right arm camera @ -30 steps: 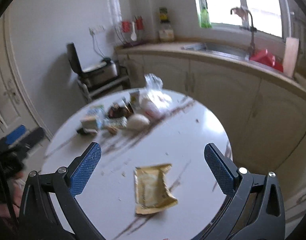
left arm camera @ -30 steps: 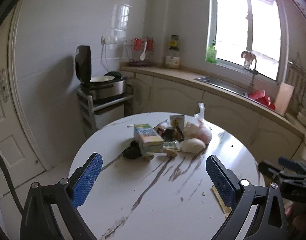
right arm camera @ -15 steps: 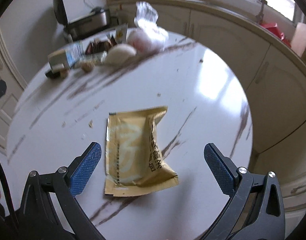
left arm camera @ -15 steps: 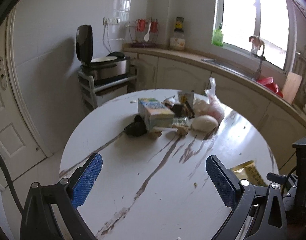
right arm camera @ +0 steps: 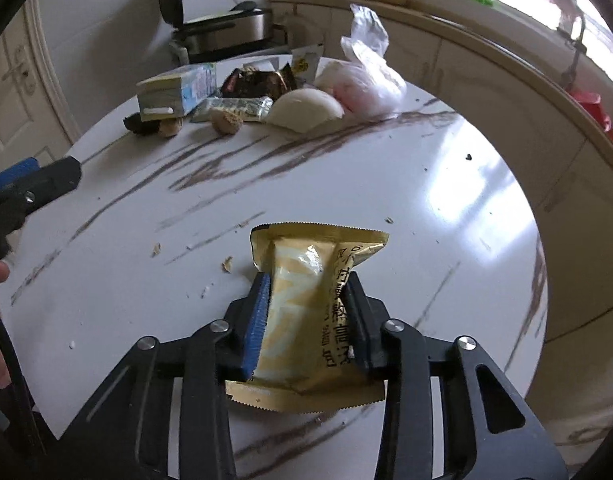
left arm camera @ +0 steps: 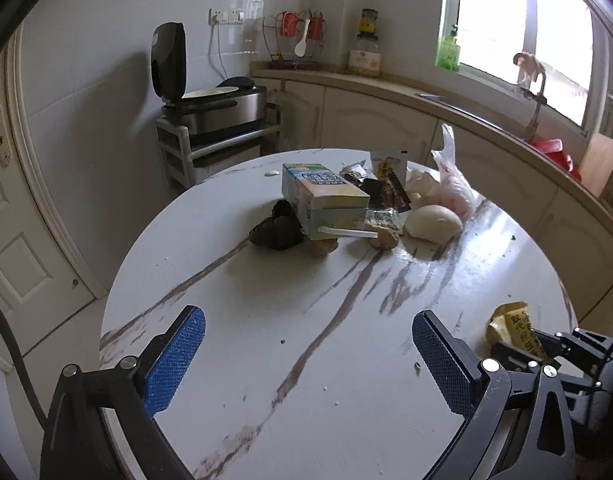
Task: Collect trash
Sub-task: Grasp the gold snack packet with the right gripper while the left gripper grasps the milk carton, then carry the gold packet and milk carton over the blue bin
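Round marbled table (right arm camera: 446, 184) — crinkled gold wrapper (right arm camera: 306, 280) | right hand-held gripper (right arm camera: 306, 300) pinching it

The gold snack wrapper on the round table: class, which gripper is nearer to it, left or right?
Right. The right gripper has just closed its fingers on the gold snack wrapper. The left gripper hangs open over bare table, apart from it.

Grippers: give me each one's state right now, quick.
Left gripper: open, nothing between its fingers.
Right gripper: jaws have just been closing, now shut on the gold snack wrapper.
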A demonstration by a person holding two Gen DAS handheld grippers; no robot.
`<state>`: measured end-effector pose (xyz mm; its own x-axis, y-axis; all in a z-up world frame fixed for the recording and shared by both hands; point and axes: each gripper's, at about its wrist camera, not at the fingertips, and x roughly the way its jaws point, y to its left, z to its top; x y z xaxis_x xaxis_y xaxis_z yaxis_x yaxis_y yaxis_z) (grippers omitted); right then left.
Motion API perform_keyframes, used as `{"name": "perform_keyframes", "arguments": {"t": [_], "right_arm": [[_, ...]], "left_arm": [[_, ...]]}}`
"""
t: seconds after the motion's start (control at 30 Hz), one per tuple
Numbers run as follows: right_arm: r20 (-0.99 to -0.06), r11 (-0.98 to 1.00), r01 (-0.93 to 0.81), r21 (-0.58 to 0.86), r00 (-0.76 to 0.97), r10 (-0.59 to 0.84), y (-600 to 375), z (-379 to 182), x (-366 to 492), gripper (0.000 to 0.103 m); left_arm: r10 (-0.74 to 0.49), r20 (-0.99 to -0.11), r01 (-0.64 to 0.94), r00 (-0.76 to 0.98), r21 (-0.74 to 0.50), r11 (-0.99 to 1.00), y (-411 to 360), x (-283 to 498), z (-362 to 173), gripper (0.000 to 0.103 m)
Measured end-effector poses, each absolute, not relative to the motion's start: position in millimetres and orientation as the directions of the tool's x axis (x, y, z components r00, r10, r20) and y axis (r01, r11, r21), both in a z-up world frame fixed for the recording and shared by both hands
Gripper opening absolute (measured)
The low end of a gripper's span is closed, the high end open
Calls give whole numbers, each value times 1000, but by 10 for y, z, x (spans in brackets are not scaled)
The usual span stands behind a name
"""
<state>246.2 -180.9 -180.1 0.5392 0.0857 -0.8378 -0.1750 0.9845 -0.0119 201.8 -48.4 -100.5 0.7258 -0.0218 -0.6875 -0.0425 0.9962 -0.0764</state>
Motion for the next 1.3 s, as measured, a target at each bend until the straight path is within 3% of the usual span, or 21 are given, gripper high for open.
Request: {"name": "perform_keyframes", "arguments": {"t": [0.33,0.67,0.73,0.8,0.83,1.03,1.3], "right_arm": [[-815,982,-173,78,556,163,-1904,-1736,2745,30],[-795,978,-178,111,575,195,-1953,-1678,3099,30],[-793,978,-173,119,576,199,-1976,-1678,3150,30],[-790,977,-168,128,578,203,-2008,-1672,3185,30],[-788,977,-166,133,580,205,-2023,-1664,3195,30],[-782,978,-156,139,588,205,-2070,-1635,3184,30],[-769,979,-136,150,606,202,-2118,-1555,3011,30]], "left_arm": [[-10,-675,-45,738,-65,997,-566,2596,-1050,102],[84,-701,-101,709,17,995,-699,3477,-1194,102],[106,-716,-96,690,54,994,-752,3647,-1276,95],[76,-740,-69,668,40,997,-766,3757,-1353,56],[36,-760,-57,648,-1,998,-738,3803,-1413,49],[-51,-735,-52,677,-117,992,-506,3743,-1427,45],[-68,-683,-28,727,-128,991,-436,3350,-1265,45]]}}
